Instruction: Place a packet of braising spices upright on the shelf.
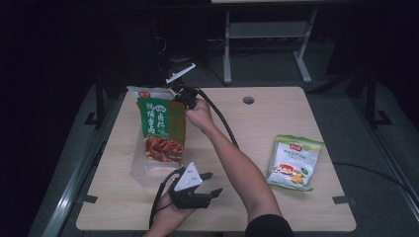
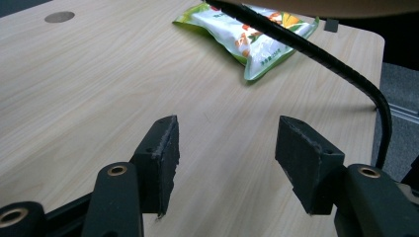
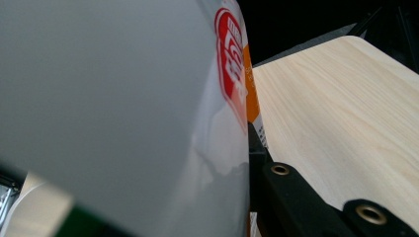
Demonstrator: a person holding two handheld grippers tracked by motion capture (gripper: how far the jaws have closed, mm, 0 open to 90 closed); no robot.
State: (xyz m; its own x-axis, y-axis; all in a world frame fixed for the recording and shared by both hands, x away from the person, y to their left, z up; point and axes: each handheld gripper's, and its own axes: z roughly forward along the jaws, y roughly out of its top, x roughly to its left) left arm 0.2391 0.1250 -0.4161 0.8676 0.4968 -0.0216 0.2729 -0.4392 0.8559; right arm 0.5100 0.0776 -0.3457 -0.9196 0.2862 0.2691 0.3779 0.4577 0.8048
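A large green and orange snack bag (image 1: pixel 159 129) with a clear lower part stands up from the table's left side. My right gripper (image 1: pixel 180 94) is shut on its top right corner, the forearm reaching across the table. In the right gripper view the bag's white top with a red logo (image 3: pixel 230 64) is pressed against one black jaw. Near the front edge my left gripper (image 1: pixel 215 182) is held open, with nothing between its pads (image 2: pixel 165 148), just right of the bag's bottom. A smaller green and white pouch (image 1: pixel 295 162) lies flat at the right, also in the left gripper view (image 2: pixel 247 29).
The light wooden table (image 1: pixel 276 113) has a round cable hole (image 1: pixel 248 100) at the back. The right gripper's black cable (image 2: pixel 326 57) hangs across the middle. Dark floor and a grey desk frame (image 1: pixel 267 44) lie beyond the far edge.
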